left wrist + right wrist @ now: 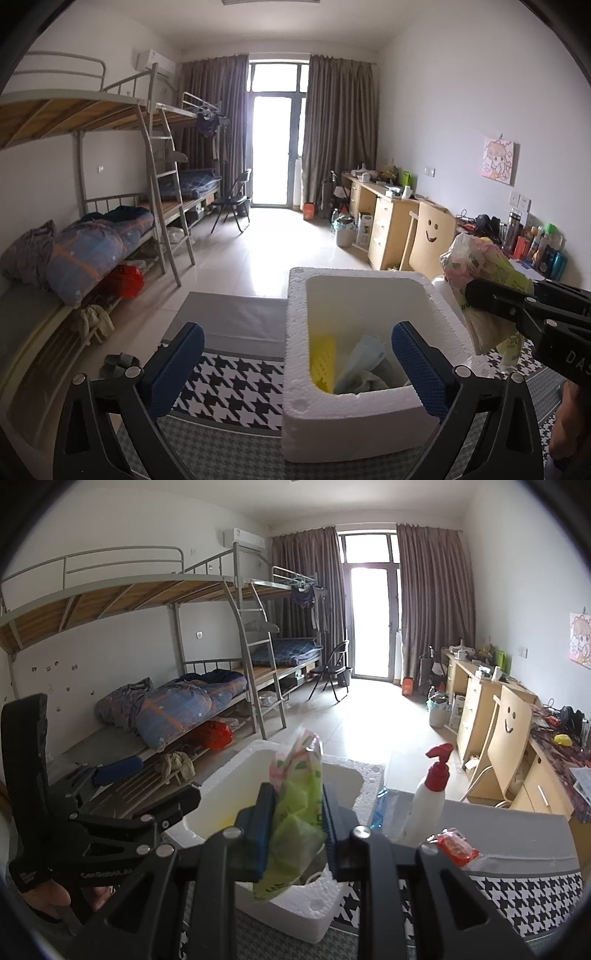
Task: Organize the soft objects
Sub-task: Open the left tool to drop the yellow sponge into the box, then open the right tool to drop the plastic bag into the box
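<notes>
A white foam box stands on the houndstooth-covered table, holding a yellow item and a pale blue packet. My left gripper stands wide open at the box's near side. Its right finger reaches over the box's inside, its left finger is outside, and nothing is gripped. My right gripper is shut on a soft green and pink plastic packet, held above the box's rim. In the left wrist view that packet hangs at the right, above the box's right edge.
A white spray bottle with a red trigger stands right of the box. A red packet lies beside it, and a blue plastic item lies against the box. Bunk beds line the left wall, desks the right. A hand holds the left gripper's handle.
</notes>
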The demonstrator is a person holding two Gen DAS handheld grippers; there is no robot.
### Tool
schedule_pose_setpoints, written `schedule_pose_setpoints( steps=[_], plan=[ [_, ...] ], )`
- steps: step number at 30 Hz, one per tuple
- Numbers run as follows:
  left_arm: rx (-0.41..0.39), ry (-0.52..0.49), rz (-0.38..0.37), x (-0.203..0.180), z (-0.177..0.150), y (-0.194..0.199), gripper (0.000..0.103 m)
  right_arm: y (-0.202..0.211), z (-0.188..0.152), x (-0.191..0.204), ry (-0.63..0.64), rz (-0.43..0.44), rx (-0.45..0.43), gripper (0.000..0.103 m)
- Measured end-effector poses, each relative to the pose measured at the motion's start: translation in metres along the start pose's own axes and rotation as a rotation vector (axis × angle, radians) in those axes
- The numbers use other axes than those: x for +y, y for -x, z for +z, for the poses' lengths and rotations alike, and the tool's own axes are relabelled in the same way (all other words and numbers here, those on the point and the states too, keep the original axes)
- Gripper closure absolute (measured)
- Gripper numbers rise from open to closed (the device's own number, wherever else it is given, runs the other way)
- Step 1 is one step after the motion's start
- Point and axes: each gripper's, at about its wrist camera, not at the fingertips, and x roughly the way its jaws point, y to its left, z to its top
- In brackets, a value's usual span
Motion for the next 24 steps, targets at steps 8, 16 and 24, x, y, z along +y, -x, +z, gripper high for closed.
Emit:
schedule_pose_setpoints(
  steps=[8, 16, 24],
  plan=[
    [0.006, -0.01, -0.01, 0.001, -0.005, 0.005, 0.001, -0.009, 0.002, -0.002, 0.004, 0.011, 0.014, 0.074],
    [0.019, -0.003, -0.052, 0.002, -0.014, 0.008, 0.001, -0.022, 0.0, -0.003, 0.005, 0.01, 0.05, 0.074],
    [0.029, -0.001, -0.05, 0.002, -0.021, 0.008, 0.001, -0.034, 0.002, -0.001, -0.002, 0.005, 0.076, 0.074]
  ],
)
